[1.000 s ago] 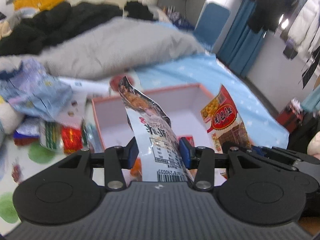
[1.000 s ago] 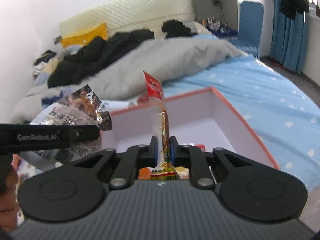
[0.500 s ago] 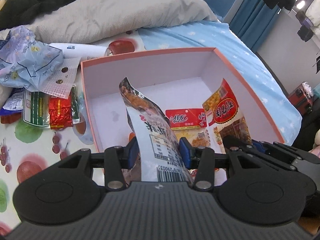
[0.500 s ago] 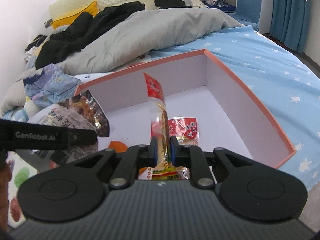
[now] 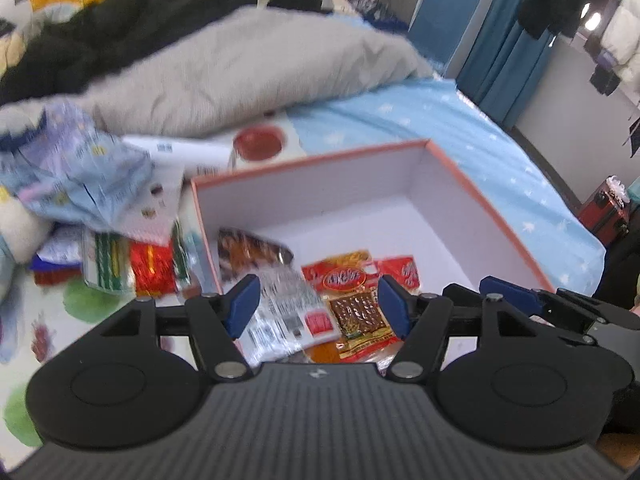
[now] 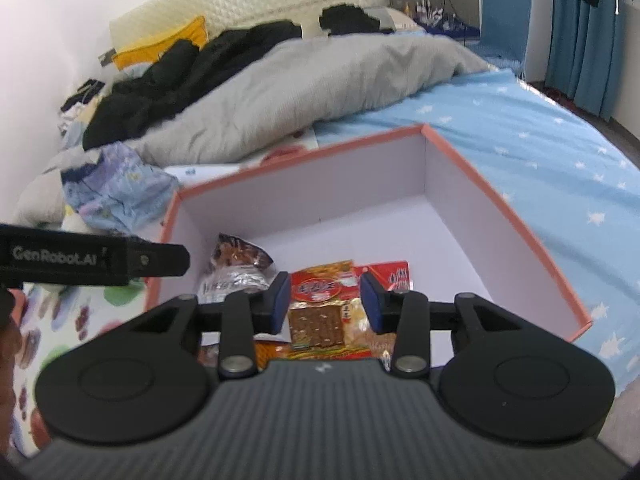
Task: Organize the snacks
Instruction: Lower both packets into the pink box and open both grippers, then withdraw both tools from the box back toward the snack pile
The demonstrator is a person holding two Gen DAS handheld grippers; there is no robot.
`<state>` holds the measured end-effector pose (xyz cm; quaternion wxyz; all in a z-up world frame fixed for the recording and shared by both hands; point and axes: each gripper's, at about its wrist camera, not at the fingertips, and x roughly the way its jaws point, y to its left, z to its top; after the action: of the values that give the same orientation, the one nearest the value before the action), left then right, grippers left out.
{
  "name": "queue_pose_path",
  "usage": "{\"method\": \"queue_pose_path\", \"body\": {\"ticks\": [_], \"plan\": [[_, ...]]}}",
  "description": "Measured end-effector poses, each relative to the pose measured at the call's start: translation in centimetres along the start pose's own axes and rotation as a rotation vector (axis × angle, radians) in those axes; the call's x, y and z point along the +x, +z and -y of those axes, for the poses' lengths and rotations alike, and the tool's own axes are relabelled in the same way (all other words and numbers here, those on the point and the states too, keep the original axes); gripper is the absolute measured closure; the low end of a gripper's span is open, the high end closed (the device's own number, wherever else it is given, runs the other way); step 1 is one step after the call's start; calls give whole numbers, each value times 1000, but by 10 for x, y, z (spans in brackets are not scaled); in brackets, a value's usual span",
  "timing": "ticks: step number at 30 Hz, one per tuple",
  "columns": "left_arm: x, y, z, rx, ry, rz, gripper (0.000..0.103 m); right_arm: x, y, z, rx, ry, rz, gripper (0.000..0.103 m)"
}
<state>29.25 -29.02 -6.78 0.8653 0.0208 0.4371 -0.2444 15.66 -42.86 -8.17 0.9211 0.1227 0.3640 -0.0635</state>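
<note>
The pink-rimmed box sat open on the bed, and everything is placed against it. The left gripper hung over the box's near left corner, its jaws opening, nothing pressed between the pads. Below it the silver snack packet lay flat inside the box against the left wall, its long axis running from the near edge toward the far wall, dark printed end farthest. The right gripper stood over the near middle of the box, jaws also opening and free of any load. The red snack packet lay flat on the box floor beneath it, lengthwise toward the far wall, red label end away.
</note>
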Motion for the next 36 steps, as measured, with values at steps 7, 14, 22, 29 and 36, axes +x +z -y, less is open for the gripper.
{"method": "queue_pose_path", "body": {"ticks": [7, 14, 22, 29, 36], "plan": [[-66, 9, -1, 40, 4, 145, 33, -47, 16, -19, -9, 16, 110, 62], [-123, 3, -15, 28, 16, 238, 33, -88, 23, -48, -43, 46, 192, 62], [-180, -22, -44, 9, 41, 318, 33, -120, 17, -84, -65, 91, 252, 62], [-217, -63, -78, -26, 63, 330, 33, -130, -6, -123, -96, 143, 251, 62], [-241, -110, -118, -101, 98, 322, 33, -139, -34, -163, -160, 191, 238, 62]]}}
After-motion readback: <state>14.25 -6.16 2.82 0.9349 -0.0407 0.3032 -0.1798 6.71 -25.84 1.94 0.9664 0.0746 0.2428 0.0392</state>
